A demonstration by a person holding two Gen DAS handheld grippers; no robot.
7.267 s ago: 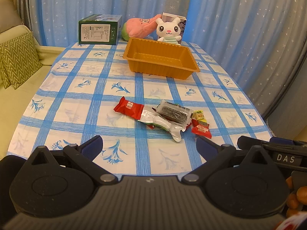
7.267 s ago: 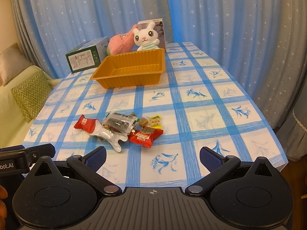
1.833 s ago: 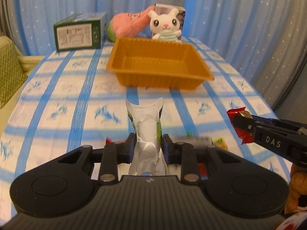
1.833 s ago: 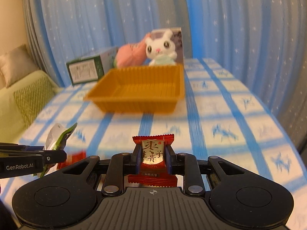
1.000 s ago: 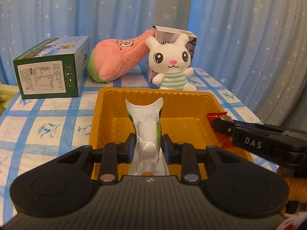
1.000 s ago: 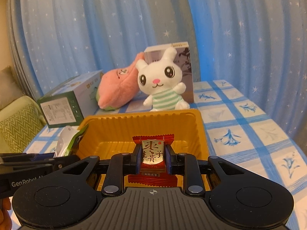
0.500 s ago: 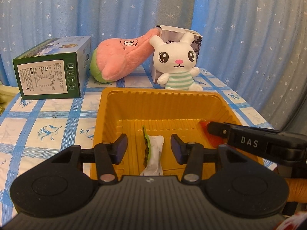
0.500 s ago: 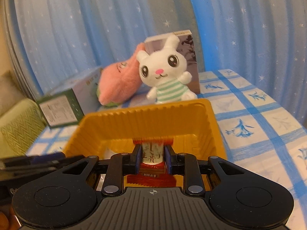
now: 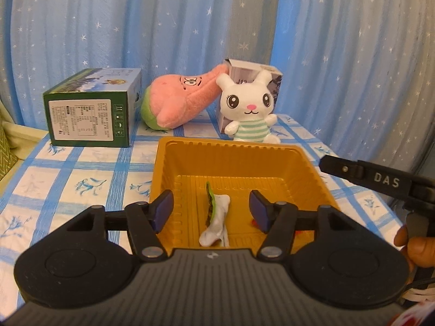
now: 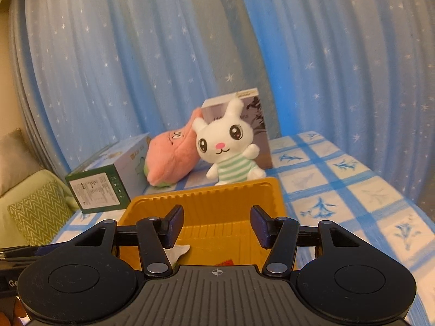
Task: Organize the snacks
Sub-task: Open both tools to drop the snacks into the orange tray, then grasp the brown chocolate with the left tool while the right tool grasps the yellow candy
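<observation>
Left gripper [image 9: 211, 207] fingers have just been opening, nothing between them; the silver-green pouch [image 9: 214, 221] lies in the orange tray [image 9: 231, 153]. Right gripper [image 10: 216, 226] likewise parted, red candy [image 10: 225, 262] dropped below. Lowering the fingers now could snag a packet or nudge the light tray

The tray [image 9: 304, 163] stood on the table [image 9: 81, 168]. Inside the tray lay a crumpled wrapper [image 9: 216, 222], near its front wall, and to the right of the wrapper a small packet [image 10: 225, 262] was only partly seen. Behind the tray sat a rabbit toy [image 9: 248, 108], leaning on an upright box [image 9: 236, 70]. To the left of the rabbit lay a plush toy [image 9: 179, 100], and further left of the tray a carton [image 9: 87, 114] stood.
</observation>
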